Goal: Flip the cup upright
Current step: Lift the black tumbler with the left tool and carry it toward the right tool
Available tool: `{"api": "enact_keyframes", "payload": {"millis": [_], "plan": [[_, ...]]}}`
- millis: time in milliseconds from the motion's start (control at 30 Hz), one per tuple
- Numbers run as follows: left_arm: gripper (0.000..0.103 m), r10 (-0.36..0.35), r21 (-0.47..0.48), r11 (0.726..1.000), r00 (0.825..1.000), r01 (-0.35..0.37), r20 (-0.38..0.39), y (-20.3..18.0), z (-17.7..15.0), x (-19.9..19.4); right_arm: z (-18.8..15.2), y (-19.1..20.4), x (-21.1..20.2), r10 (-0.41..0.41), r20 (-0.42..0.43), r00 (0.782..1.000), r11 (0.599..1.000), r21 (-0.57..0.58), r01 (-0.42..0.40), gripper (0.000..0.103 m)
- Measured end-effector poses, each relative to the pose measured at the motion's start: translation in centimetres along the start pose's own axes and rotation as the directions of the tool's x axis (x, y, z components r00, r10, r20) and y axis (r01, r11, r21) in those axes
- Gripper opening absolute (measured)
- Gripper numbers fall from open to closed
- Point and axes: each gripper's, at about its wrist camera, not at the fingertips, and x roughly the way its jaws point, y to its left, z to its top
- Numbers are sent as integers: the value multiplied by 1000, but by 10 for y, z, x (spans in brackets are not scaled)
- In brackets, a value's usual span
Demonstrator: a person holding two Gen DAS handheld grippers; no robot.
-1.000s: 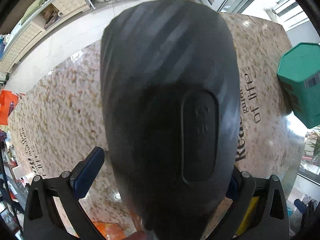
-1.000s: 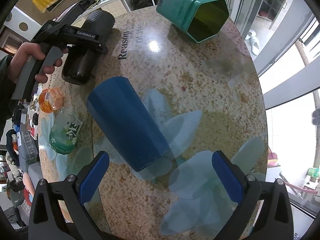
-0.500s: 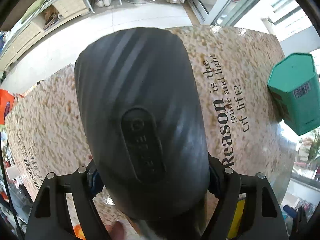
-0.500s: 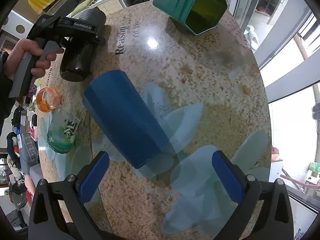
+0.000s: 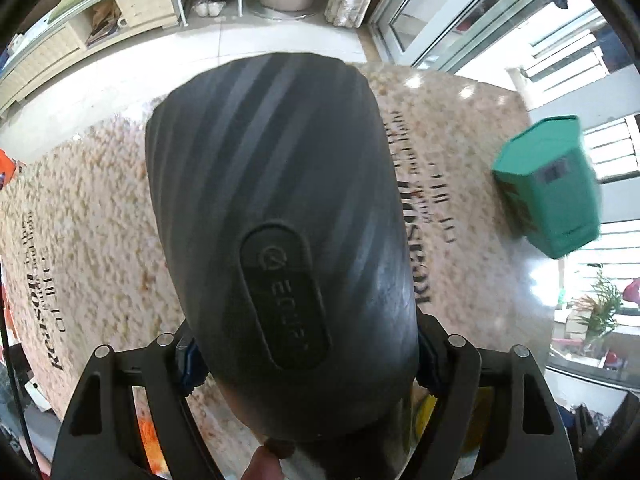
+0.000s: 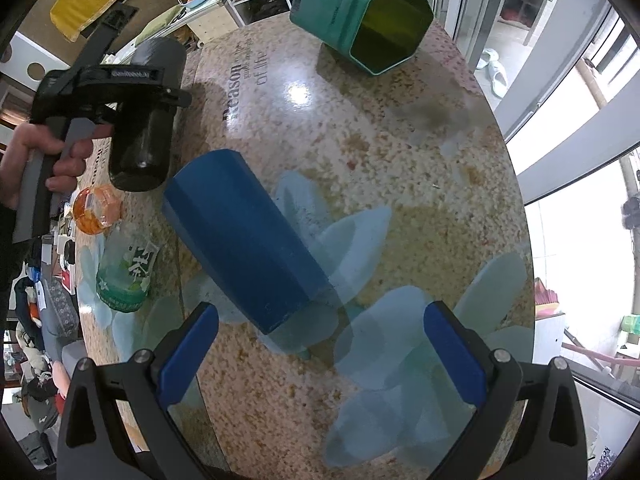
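Note:
A black ribbed cup [image 5: 280, 208] fills the left wrist view. My left gripper [image 5: 304, 360] is shut on its sides and holds it tilted above the round speckled table [image 5: 80, 220]. In the right wrist view the same black cup [image 6: 148, 116] hangs in the left gripper at the table's far left, its mouth facing down towards me. A blue faceted cup [image 6: 244, 240] lies on its side in the middle of the table. My right gripper [image 6: 316, 356] is open and empty, just short of the blue cup's near end.
A green hexagonal tin [image 6: 360, 24] lies on its side at the table's far edge; it also shows in the left wrist view [image 5: 548, 184]. A green-labelled bottle [image 6: 128, 272] and an orange jar [image 6: 96, 208] lie at the left edge. The table [image 6: 400, 160] has pale blue petal prints.
My left gripper closed on the black cup and raised it, turning it. The right gripper and the blue cup have barely moved.

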Motion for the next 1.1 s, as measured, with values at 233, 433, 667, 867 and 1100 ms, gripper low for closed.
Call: {"api": "enact_keyframes", "payload": {"millis": [233, 433, 667, 867, 1100], "plan": [[82, -21, 64, 998, 998, 17, 65, -12, -17, -53, -6, 15, -2, 12, 9, 1000, 1000, -12, -12, 103], [82, -21, 109, 994, 995, 10, 101, -16, -52, -94, -12, 22, -13, 8, 45, 999, 1000, 1, -8, 103], [82, -22, 141, 990, 995, 8, 96, -14, -112, -117, -31, 36, -29, 10, 97, 995, 1000, 18, -12, 103], [82, -9, 187, 982, 998, -2, 61, -8, -171, -118, -62, 62, -37, 7, 133, 991, 1000, 26, -11, 103], [82, -24, 242, 970, 999, 16, 30, -3, -238, -118, -99, 85, -39, -5, 159, 987, 999, 49, -3, 103]]}}
